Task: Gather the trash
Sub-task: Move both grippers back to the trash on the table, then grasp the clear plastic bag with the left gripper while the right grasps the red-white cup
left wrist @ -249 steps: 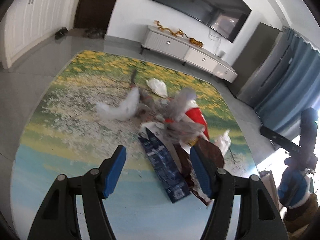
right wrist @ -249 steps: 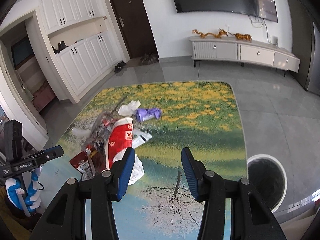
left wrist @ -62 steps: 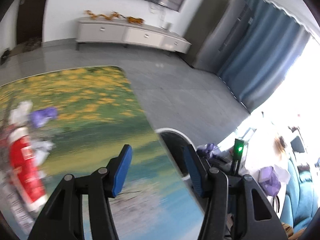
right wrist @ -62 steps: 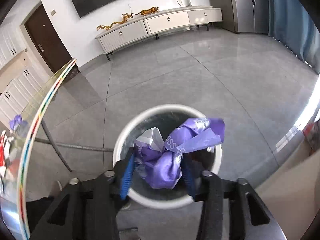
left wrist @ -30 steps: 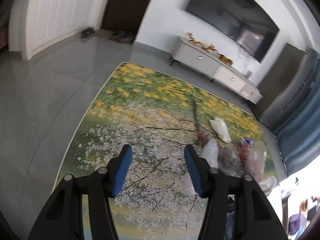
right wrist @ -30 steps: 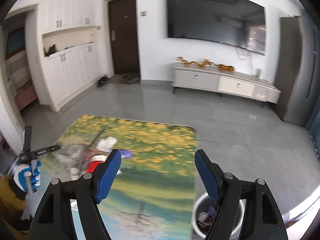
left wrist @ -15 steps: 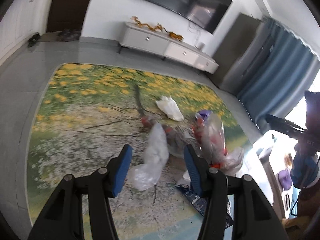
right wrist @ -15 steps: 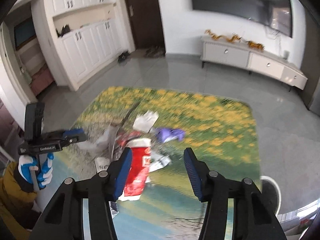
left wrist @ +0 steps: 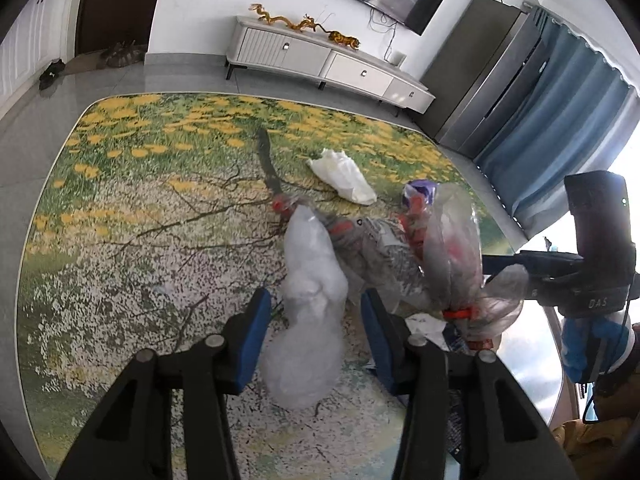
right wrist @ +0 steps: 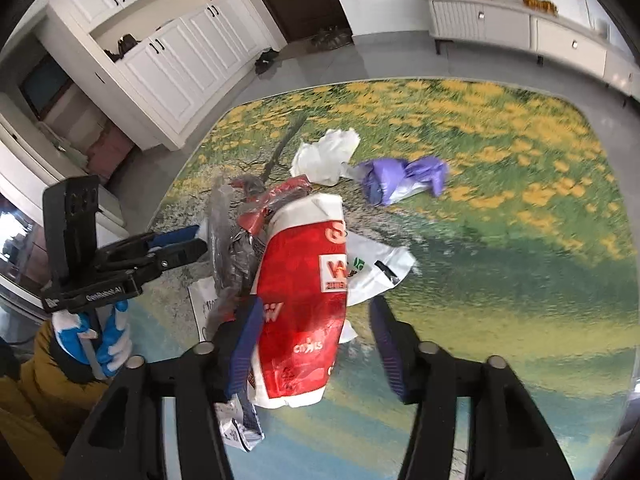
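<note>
The trash lies heaped on the flower-print counter. A cloudy white plastic bag sits between the pads of the left gripper, whose jaws have just been closing but do not visibly press it. At the right gripper, jaws just widening, the red-and-white packet lies against the nine o'clock pad only. A purple wrapper rests toward one o'clock.

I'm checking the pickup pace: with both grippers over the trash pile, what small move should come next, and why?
Probably lower the right gripper a little and close on the red and white bag. That bag already lies between its open jaws, nearer the left one. The left gripper likewise straddles the clear crumpled bag, its jaws just closing.
</note>
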Tool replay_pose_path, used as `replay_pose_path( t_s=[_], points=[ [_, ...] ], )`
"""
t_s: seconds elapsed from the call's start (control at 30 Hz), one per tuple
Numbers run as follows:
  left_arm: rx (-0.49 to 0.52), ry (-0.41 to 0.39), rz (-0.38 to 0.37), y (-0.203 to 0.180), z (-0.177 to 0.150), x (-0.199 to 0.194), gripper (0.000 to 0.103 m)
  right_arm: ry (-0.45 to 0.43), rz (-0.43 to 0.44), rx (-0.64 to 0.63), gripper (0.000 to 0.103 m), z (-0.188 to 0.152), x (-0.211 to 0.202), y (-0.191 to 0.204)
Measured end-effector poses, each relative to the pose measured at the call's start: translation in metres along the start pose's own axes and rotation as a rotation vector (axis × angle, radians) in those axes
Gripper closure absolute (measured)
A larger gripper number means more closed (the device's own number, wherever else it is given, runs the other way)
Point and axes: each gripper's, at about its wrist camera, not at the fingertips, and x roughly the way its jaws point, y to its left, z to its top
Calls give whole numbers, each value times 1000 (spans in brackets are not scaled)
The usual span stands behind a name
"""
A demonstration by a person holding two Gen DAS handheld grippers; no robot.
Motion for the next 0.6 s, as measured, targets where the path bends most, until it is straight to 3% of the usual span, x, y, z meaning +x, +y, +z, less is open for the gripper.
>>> replay_pose_path(
  t_s=[0.23,0.4,0.6],
  points=[
    [-1,2,2,2,-5,4,73,23,68,5,42,3,11,-1],
    [1,-6,6,0,-7,3,74,6,106,-34,58,-1,5,11],
    [-11,-20,6,-1,-11,3,74,-15,147,-96,58,1,-6,31]
  ],
)
